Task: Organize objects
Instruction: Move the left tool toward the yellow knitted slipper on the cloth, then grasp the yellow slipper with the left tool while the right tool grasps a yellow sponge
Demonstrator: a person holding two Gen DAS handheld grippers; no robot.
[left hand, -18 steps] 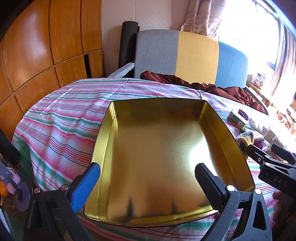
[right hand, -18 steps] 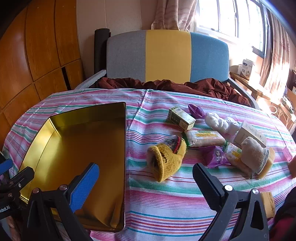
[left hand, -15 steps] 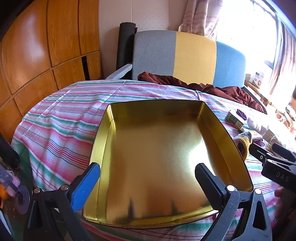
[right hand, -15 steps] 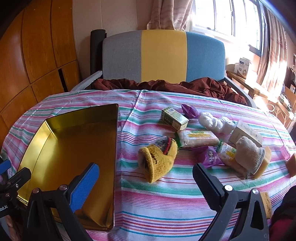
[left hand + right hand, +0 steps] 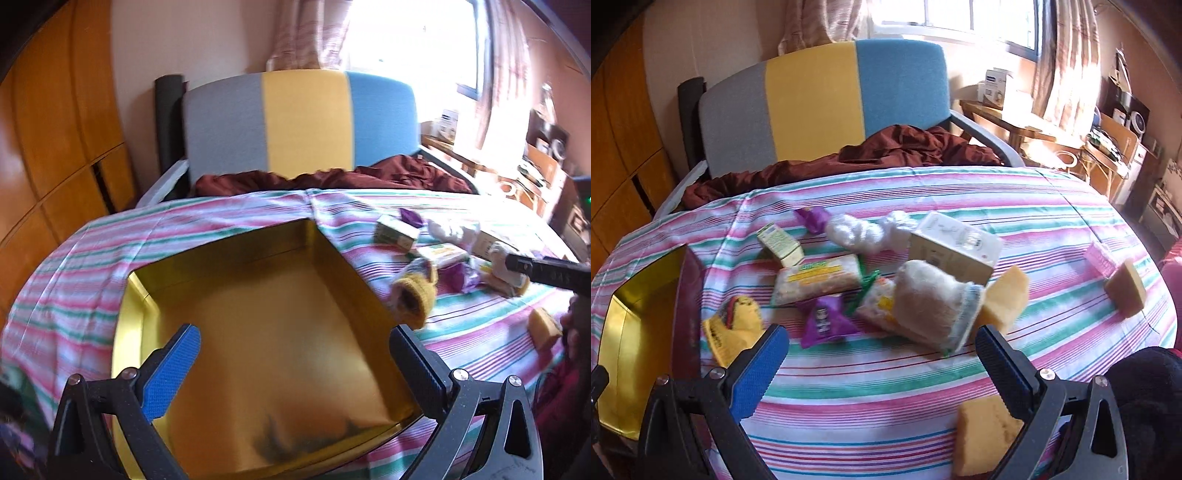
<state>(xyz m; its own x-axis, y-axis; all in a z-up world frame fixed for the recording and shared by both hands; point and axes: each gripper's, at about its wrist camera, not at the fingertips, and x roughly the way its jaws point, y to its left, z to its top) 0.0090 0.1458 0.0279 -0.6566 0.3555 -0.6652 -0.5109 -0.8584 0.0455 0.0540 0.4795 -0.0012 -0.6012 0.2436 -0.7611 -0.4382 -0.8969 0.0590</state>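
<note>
The gold tin tray (image 5: pixel 266 332) lies flat on the striped table (image 5: pixel 1015 221), empty, one corner turned toward the tricolour chair (image 5: pixel 303 118) so its sides run diagonally. The left tool (image 5: pixel 295 365) hovers over the tray's near edge with its fingers spread wide, gripping nothing.

To the right of the tray sits the clutter. Nearest its right wall is a yellow knitted sock (image 5: pixel 733 328), its opening facing the near table edge. Beyond the sock, farther from the tray, a long snack packet (image 5: pixel 818 278) lies with its long axis running across the table, roughly parallel to the stripes. Just behind that is a small green-and-cream carton (image 5: pixel 779 245), angled toward the chair. A purple wrapper (image 5: pixel 825 321), a white knitted sock (image 5: pixel 934 302) and a cream box (image 5: pixel 955 249) crowd together farther right.

The right tool (image 5: pixel 882 363) hangs above the cloth near these, fingers wide apart and empty, a yellow sponge (image 5: pixel 986 435) beside its right finger.
</note>
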